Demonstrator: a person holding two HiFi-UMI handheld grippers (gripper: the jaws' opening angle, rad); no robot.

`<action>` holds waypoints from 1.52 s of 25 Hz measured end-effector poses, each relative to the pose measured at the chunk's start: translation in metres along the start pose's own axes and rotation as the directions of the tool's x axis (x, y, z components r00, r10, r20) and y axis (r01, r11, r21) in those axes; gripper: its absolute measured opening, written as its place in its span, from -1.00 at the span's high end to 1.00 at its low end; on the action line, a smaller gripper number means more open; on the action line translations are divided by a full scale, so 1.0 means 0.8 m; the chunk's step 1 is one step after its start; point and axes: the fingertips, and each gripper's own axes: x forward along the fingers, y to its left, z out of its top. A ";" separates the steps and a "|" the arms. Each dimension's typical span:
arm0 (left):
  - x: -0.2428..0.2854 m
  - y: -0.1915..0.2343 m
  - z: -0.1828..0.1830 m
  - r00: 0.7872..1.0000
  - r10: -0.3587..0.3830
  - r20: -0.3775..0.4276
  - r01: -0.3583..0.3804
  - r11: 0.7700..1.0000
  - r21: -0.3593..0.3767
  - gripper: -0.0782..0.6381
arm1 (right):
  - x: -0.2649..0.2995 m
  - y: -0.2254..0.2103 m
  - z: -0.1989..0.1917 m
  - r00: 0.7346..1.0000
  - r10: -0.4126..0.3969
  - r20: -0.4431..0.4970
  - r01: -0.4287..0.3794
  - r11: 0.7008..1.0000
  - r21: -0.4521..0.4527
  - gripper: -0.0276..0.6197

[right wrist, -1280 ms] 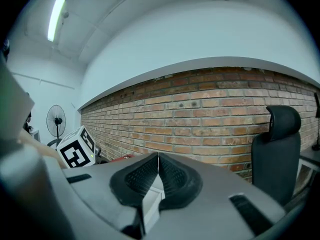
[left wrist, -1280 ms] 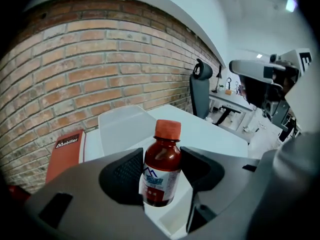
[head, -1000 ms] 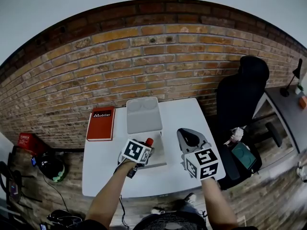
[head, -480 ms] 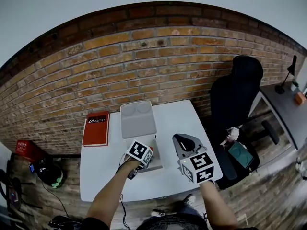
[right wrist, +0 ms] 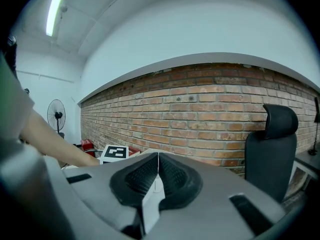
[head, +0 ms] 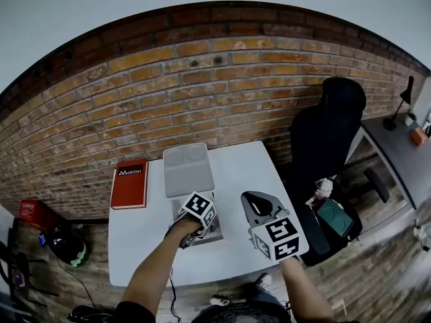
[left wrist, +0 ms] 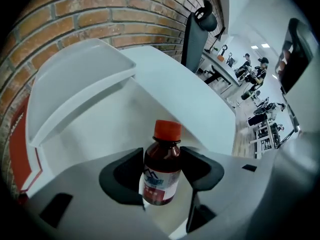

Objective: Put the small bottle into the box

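Observation:
A small brown bottle [left wrist: 161, 176] with a red cap and a blue-and-red label stands upright between the jaws of my left gripper [left wrist: 162, 170], which is shut on it. The bottle hangs inside the open white box [left wrist: 100, 134], just in front of its raised lid [left wrist: 75, 81]. In the head view the left gripper [head: 200, 215] sits over the box [head: 215, 231] and hides the bottle; the lid [head: 187, 169] lies open behind it. My right gripper [head: 258, 202] hovers to the right of the box, its jaws [right wrist: 158, 171] shut with nothing between them.
The white table [head: 236, 173] carries a red book [head: 129, 184] at its left, beside the box lid. A black office chair [head: 323, 133] stands off the table's right edge. A brick wall runs behind the table.
My left gripper has moved forward and down over the box with the bottle; the red cap seen in the head view a second ago is now hidden. The right gripper has barely moved.

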 end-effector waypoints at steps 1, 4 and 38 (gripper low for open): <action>0.001 0.001 0.000 1.000 -0.003 -0.011 0.003 1.000 -0.009 0.10 | 0.000 -0.002 0.000 1.000 -0.001 -0.002 0.001 1.000 0.001 0.85; 0.008 0.002 -0.003 0.999 -0.023 -0.042 0.021 0.999 -0.031 0.10 | 0.000 -0.006 -0.003 1.000 -0.005 -0.008 0.005 1.000 0.003 0.85; -0.001 0.009 0.000 0.999 0.030 0.040 -0.031 0.999 0.021 0.06 | 0.008 0.008 -0.014 0.999 0.021 -0.028 -0.021 1.000 0.005 0.85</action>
